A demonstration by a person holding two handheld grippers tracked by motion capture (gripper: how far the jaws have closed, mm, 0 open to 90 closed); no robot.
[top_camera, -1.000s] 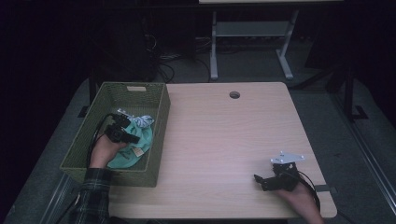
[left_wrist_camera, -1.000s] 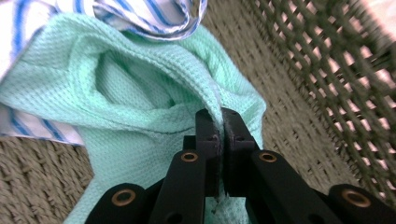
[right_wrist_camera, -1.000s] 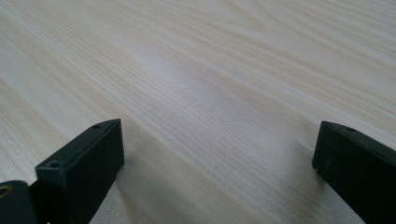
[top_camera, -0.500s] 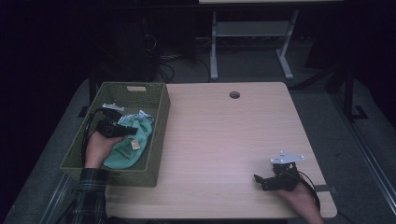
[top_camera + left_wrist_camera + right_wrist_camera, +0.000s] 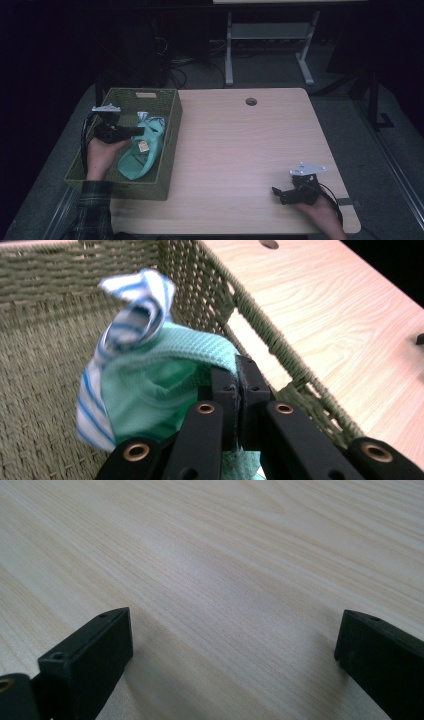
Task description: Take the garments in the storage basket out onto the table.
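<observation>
Over the wicker basket [image 5: 165,145], soft, light green cloth [image 5: 165,385] is pinched at its edge by the left hand-held gripper [image 5: 235,375]; right hand-held gripper [image 5: 230,645] released.

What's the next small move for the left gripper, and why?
Probably lift higher, then carry toward the table. The left gripper is shut on the green cloth, but most of the cloth hangs inside the basket, below its rim, with a striped cloth against it.

In the left gripper view the green cloth [image 5: 165,390] runs off the bottom edge behind the jaws. The small tag [image 5: 143,146] on it, in the high view, is too small to read.
</observation>
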